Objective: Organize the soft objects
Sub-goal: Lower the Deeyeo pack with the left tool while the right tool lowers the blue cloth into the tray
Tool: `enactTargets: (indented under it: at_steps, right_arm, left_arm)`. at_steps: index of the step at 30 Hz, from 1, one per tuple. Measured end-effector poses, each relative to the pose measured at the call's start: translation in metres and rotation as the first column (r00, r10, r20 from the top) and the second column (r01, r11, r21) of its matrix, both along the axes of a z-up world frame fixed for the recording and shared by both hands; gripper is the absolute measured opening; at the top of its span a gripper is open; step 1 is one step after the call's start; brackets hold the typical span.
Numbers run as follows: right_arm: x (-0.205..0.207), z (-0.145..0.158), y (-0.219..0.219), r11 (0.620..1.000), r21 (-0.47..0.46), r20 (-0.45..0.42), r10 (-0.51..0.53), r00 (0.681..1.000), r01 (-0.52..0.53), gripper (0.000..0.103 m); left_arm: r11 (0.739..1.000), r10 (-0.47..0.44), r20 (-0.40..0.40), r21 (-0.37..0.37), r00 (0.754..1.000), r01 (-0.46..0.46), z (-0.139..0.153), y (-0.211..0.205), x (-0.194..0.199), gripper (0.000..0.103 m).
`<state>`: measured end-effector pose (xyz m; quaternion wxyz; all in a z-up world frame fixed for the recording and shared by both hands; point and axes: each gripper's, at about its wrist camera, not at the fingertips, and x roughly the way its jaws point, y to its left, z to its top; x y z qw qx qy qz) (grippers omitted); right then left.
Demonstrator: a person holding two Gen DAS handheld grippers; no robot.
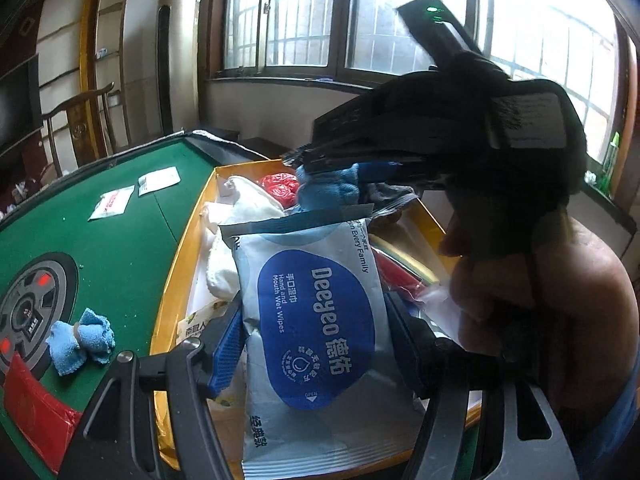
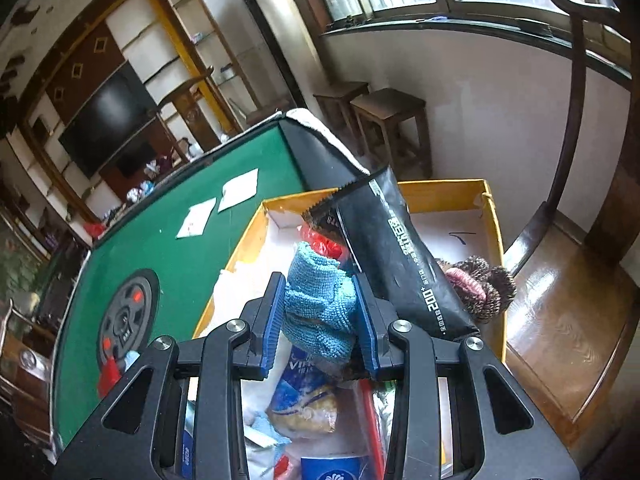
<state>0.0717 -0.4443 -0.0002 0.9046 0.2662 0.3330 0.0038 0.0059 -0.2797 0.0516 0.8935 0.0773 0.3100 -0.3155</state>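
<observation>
- Mid-sort: packing soft stuff into yellow box (image 2: 494,216) on green counter (image 1: 120,240).
- Left hand-held gripper (image 1: 316,344) clamped on wipes pack (image 1: 316,332), held upright over box, tilted down.
- Right hand-held gripper (image 2: 320,316) clamped on blue cloth (image 2: 320,304), angled down over box, black pouch (image 2: 396,256) just beside.
- Next, prob: lower, let go inside; then fetch 2nd blue cloth (image 1: 80,340) lying out on counter.

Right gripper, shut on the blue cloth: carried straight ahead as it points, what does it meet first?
Probably the black packet leaning in the yellow box, just beyond the right gripper and blue cloth; depth is uncertain.
</observation>
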Motion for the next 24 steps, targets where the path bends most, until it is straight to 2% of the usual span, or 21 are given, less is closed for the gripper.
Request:
enactTargets:
  at_steps: [17, 24]
  right_arm:
    - [-0.0013, -0.0004, 0.0001, 1.0, -0.008, -0.003, -0.004, 1.0, 0.004, 0.033]
    - [-0.0017, 0.002, -0.001, 1.0, -0.015, 0.004, 0.009, 1.0, -0.009, 0.033]
  left_arm:
    - [1.0, -0.007, 0.007, 0.007, 1.0, 0.007, -0.0011, -0.0016, -0.0022, 0.068]
    - [1.0, -0.006, 0.038, 0.029, 0.999, 0.005, -0.0018, -0.0038, -0.0065, 0.068]
